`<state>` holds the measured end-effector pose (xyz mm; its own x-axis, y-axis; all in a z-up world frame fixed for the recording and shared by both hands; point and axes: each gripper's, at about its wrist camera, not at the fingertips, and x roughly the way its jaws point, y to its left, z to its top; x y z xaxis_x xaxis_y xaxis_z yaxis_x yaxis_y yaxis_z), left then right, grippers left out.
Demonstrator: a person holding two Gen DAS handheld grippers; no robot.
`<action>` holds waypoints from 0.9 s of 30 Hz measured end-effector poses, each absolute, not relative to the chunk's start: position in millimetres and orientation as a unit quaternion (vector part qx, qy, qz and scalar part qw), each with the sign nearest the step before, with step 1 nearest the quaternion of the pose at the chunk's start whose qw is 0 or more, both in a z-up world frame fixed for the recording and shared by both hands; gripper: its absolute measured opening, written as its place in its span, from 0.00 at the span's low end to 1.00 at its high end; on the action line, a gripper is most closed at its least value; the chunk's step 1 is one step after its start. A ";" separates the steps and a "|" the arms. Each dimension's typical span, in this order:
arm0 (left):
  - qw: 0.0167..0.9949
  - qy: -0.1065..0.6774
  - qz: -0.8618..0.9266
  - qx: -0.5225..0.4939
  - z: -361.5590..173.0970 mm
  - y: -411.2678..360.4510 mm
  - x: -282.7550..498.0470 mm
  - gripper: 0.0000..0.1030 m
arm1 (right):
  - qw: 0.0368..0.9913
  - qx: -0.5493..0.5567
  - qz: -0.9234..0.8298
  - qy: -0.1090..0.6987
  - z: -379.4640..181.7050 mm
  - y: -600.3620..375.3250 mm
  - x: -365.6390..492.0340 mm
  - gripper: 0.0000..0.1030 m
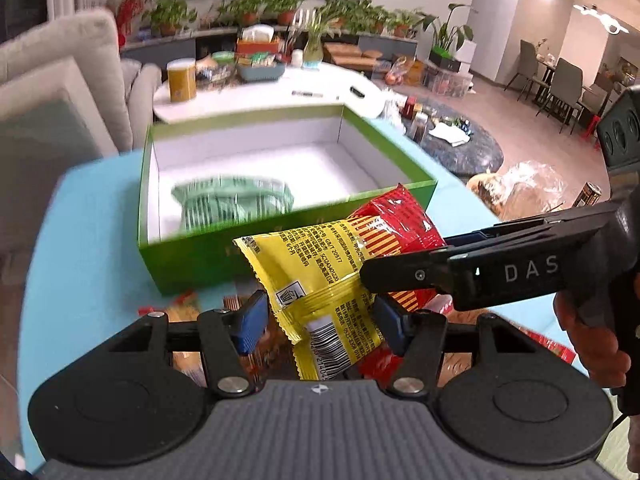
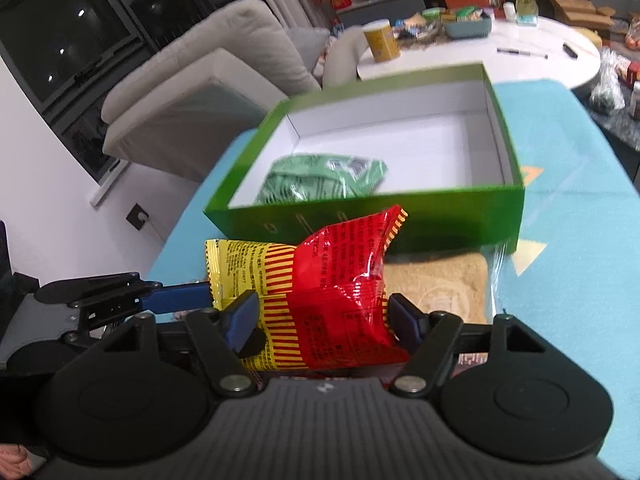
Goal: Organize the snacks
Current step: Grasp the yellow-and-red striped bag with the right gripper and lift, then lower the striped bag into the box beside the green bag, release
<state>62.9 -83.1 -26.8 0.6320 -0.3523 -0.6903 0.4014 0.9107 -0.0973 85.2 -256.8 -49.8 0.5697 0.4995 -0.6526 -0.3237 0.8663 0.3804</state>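
Just in front of the green box point(image 1: 224, 256), above the blue table point(image 1: 80, 216), I hold two snack packets at once: the left gripper point(image 1: 320, 316) is clamped on the yellow packet point(image 1: 316, 268), and the right gripper point(image 2: 320, 320) has its pads pressed against the sides of the red packet point(image 2: 340, 292). The packets overlap and touch, and the two grippers sit very close together. My main concern is a tangle: if either hand moves first, one crinkled wrapper may drag the other loose, or the fingers may collide. The near wall of the box stands between the packets and its white floor, so both must clear the rim. A green packet point(image 2: 324, 180) already lies inside at the left, leaving room to the right. More snacks lie on the table beneath the grippers.
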 end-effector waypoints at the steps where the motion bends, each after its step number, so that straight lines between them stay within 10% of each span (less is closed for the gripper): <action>1: 0.905 0.368 -0.209 0.036 -22.0 -84.7 62.8 0.54 | 0.882 0.110 0.233 0.394 -45.7 -257.0 84.2 0.70; 27: 0.921 0.318 -0.216 0.066 17.1 -120.4 119.8 0.57 | 0.911 0.146 0.188 0.335 -6.2 -280.3 125.0 0.70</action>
